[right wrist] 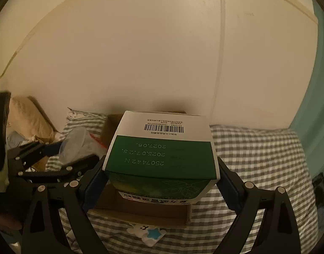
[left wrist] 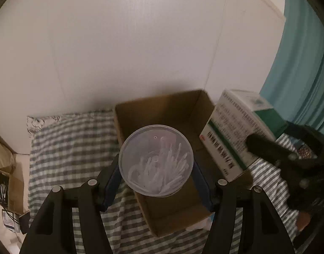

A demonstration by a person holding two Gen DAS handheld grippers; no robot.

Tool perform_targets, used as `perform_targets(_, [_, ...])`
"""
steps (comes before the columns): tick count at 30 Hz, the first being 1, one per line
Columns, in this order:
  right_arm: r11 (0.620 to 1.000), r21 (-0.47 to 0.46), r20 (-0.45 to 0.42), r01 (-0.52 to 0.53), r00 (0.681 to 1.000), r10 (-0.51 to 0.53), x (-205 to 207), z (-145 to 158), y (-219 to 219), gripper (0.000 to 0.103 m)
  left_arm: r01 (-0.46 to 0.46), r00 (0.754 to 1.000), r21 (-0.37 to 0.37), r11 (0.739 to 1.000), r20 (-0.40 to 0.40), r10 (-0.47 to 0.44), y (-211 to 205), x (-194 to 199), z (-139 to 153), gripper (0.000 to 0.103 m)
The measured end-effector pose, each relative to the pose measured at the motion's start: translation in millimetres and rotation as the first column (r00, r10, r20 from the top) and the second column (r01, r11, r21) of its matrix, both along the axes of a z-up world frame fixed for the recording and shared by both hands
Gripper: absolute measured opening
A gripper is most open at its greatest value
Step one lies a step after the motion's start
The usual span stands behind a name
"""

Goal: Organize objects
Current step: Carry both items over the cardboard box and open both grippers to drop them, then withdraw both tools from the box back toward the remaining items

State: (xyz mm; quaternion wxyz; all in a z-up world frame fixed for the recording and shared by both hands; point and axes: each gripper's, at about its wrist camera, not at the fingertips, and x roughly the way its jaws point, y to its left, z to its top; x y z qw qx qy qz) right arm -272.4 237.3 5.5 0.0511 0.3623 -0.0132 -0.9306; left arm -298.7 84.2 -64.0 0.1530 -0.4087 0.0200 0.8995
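In the left wrist view, starting at the left edge of the frame, we see a cluttered corner with brown paper bags point(left wrist: 5, 169), then a gingham cloth point(left wrist: 73, 148) spread under everything, with a white wall point(left wrist: 130, 42) filling the upper half. At the centre, our left tongs point(left wrist: 156, 182) are clamped on a clear plastic cup point(left wrist: 155, 160), a blue finger pressed against each side; the cup is full of thin white plastic pieces and hangs over the open cardboard box point(left wrist: 172, 211). To the right of centre, a green and white carton point(left wrist: 236, 135) tilts over the box's right wall, with the black frame of our right tongs point(left wrist: 274, 148) reaching in from the right edge, and a teal curtain point(left wrist: 305, 74) fills the upper right. In the right wrist view, the left tongs point(right wrist: 62, 156) and the cup point(right wrist: 77, 146) show at the middle left. In the centre, our right tongs point(right wrist: 161, 182) grip the carton point(right wrist: 162, 154) between their blue fingers, its barcode and printed dates facing us, above the cardboard box point(right wrist: 145, 213). Just below the box, at the bottom centre, a small white tag with a blue star point(right wrist: 149, 233) lies on the cloth point(right wrist: 257, 158), which stretches to the right towards the curtain point(right wrist: 316, 105).
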Motion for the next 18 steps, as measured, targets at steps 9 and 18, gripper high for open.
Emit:
perform_targets(9, [1.0,-0.016,-0.055,0.005,0.998,-0.006,22.0,24.8,7.1,0.103,-0.036,0.997,-0.011,0.999,-0.069,0.035,0.6,18.9,41.3,0.1])
perform_targets(18, [0.999,0.005,-0.23,0.049,0.972,-0.047,106.9,141.0,12.2,0.103,-0.088,0.964,-0.014,0.996,-0.254,0.081,-17.2,129.0,145.8,0.103])
